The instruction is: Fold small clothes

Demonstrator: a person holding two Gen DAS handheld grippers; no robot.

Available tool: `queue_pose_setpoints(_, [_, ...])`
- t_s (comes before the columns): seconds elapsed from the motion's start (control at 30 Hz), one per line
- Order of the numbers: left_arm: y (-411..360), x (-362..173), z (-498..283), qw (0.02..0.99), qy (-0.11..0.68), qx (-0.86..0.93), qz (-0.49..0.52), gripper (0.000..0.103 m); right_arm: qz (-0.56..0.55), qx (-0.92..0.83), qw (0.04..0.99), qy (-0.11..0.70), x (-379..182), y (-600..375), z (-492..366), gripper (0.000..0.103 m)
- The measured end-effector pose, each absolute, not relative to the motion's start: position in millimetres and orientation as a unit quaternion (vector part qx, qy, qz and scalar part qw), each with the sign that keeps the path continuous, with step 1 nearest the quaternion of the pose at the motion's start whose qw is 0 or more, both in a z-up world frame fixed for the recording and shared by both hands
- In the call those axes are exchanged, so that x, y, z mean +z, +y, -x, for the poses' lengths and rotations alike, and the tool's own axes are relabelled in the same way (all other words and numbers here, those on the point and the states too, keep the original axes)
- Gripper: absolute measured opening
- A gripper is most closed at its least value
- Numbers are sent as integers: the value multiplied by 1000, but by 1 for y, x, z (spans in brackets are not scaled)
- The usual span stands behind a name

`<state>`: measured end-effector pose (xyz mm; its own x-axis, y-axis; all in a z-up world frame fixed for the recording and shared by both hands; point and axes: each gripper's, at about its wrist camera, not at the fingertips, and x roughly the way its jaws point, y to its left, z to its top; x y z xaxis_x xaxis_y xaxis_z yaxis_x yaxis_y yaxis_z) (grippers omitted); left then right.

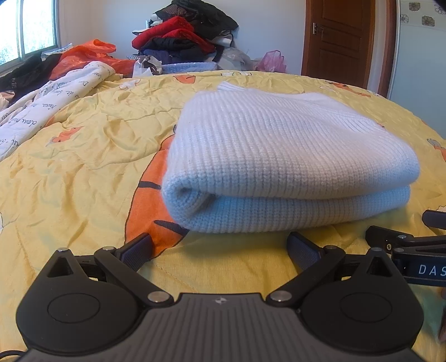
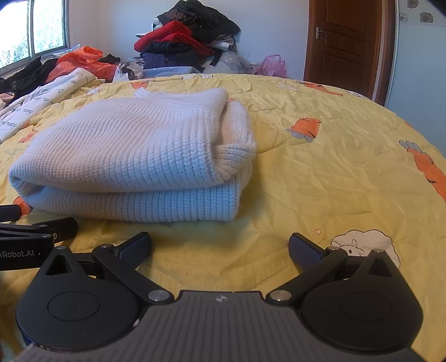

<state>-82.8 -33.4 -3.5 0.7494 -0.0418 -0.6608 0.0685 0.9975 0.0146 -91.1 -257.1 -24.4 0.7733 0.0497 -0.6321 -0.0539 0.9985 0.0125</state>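
- I see the white ribbed knit sweater (image 1: 278, 156) folded on the yellow cartoon-print quilt (image 1: 83, 167).
- My left gripper (image 1: 220, 250) and right gripper (image 2: 220, 250) gape wide, empty, just short of it.
- Folding looks finished; next I'd fetch another garment.

Pretty clearly someone's bedroom at home — a bed with a yellow cartoon-print quilt (image 1: 83, 156), a messy heap of clothes (image 1: 184, 36) against the wall, wooden door (image 1: 340, 41), window (image 1: 30, 25).
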Motion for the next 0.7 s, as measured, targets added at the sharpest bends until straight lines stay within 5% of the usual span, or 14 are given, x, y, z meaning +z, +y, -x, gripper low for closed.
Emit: queue_pose_setpoints(0.7, [-32, -3, 83, 935, 353, -30, -19, 103, 5, 27, 943, 333, -24, -257, 92, 103])
